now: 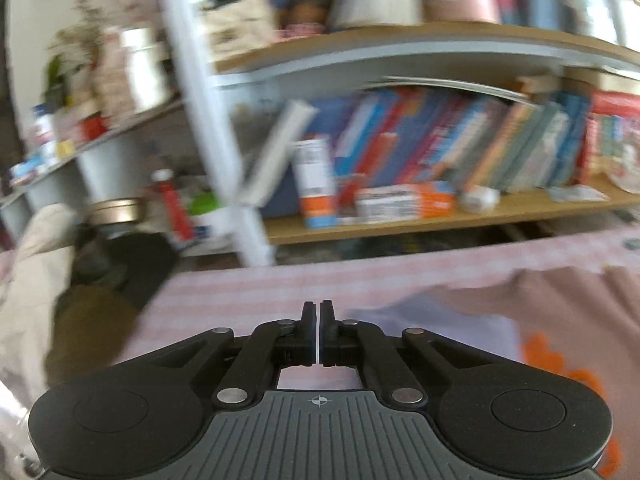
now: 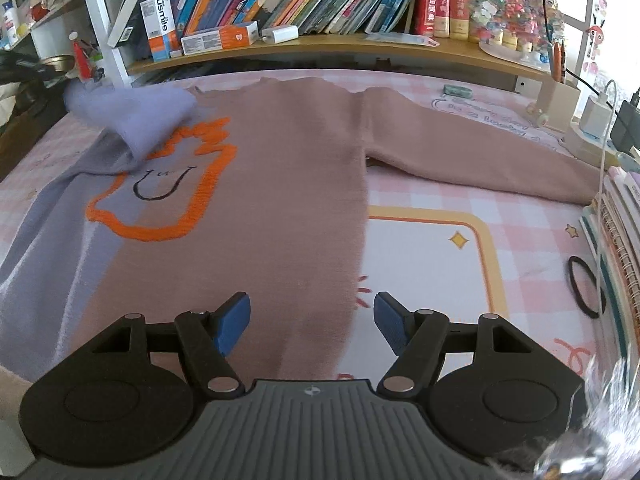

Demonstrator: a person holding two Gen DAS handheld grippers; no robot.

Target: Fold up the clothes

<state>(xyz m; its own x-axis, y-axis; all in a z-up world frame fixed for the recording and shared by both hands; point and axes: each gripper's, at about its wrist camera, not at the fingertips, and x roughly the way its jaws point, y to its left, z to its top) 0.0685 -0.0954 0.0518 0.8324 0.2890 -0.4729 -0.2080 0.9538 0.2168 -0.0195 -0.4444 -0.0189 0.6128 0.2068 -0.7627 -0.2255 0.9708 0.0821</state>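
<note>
A sweater (image 2: 272, 168), half brown and half lavender with an orange outline design (image 2: 160, 184), lies flat on the pink checked table cover (image 2: 460, 200). Its brown right sleeve (image 2: 472, 152) stretches out to the right. The lavender left sleeve (image 2: 140, 116) is lifted and folded over toward the chest, blurred. My right gripper (image 2: 312, 320) is open and empty, hovering above the sweater's lower hem. My left gripper (image 1: 319, 314) is shut with nothing visibly between the fingers, above the table cover left of the sweater (image 1: 540, 320); the view is blurred.
A wooden shelf (image 2: 320, 48) full of books runs along the back edge. A stack of notebooks (image 2: 616, 232) and a black hair tie (image 2: 586, 286) lie at the right. A charger and cables (image 2: 600, 112) sit at the back right. A chair with cloth (image 1: 36, 288) stands at the left.
</note>
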